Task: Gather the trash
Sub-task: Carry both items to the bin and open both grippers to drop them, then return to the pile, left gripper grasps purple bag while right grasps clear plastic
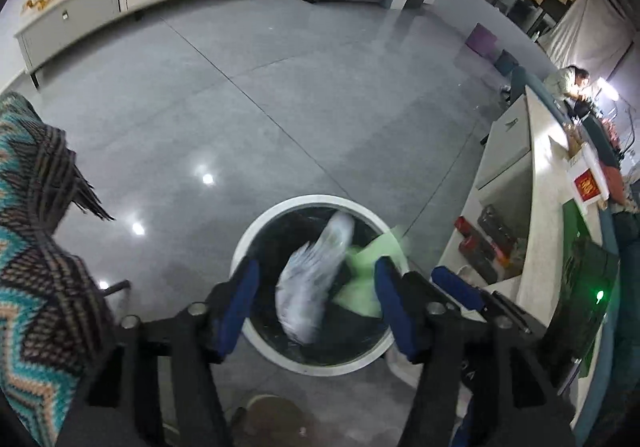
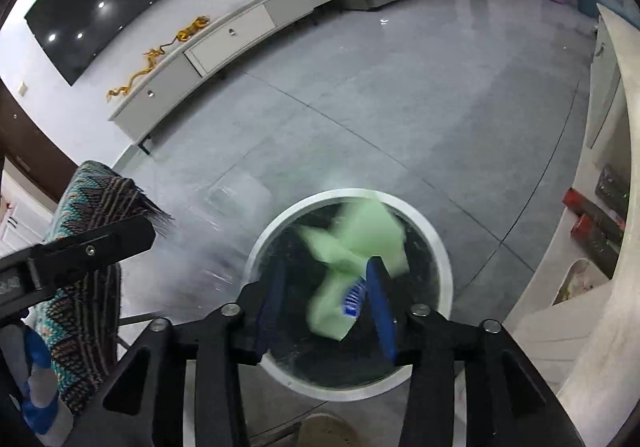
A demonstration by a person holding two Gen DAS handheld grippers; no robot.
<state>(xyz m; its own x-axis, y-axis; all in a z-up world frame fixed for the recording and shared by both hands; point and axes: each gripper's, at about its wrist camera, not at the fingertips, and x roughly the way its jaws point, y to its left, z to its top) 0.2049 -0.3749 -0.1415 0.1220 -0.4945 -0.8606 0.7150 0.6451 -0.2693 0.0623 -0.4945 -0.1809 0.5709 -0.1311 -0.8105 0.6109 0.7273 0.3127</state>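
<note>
A round white-rimmed trash bin [image 1: 280,213] with a dark liner stands on the grey floor below both grippers; it also shows in the right wrist view [image 2: 436,243]. My left gripper [image 1: 316,287] is open above the bin. A blurred clear plastic wrapper [image 1: 312,279] is between its fingers, falling into the bin. My right gripper [image 2: 326,295] is open above the bin. A blurred light green package [image 2: 352,243] with a blue label is between its fingers, loose over the bin. The green package also shows in the left wrist view [image 1: 360,267].
A patterned knit throw [image 1: 36,239] hangs over furniture on the left. A white counter [image 1: 544,183] with shelves of boxes runs along the right. A long white TV cabinet [image 2: 224,43] and a wall TV stand across the grey tiled floor. A slipper [image 2: 328,431] lies near the bin.
</note>
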